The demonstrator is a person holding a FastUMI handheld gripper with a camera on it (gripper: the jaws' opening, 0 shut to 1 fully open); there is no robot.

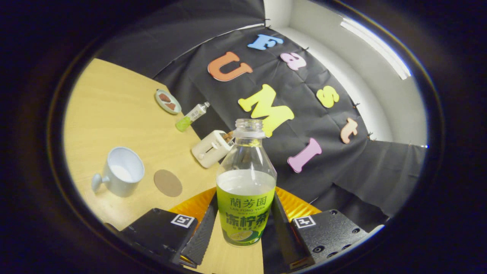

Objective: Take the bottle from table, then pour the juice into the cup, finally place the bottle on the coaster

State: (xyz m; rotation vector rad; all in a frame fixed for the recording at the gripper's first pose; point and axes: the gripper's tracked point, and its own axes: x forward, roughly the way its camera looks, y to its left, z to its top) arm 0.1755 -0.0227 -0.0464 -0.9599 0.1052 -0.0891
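The table [114,110] is seen tilted, wood-toned, running away beyond the fingers toward the booth wall. The bottle [246,182] is held between the two fingers of the gripper [243,224], both fingers pressed against the label sides, so the gripper is closed on it; the cap is off and the neck is open, liquid level sits just above the label, so pouring is judged not yet finished or not started, which of the two cannot be told. The bottle is kept roughly along the finger axis, grip low on the body, probably so the neck stays clear for tipping. A pale toaster-like block [211,149] is seen behind the bottle, near the table's far edge, not part of the task. The cup [121,172] is set to the left of the fingers, handle turned outward, mouth open upward; something pale is visible inside, contents cannot be confirmed. The coaster [167,183] lies flat just beside the cup, between cup and bottle, bare, so the final placement is not yet done. Farther back a small dish [167,101] and a small bottle lying on its side [192,116] are noted, well apart from the work area.
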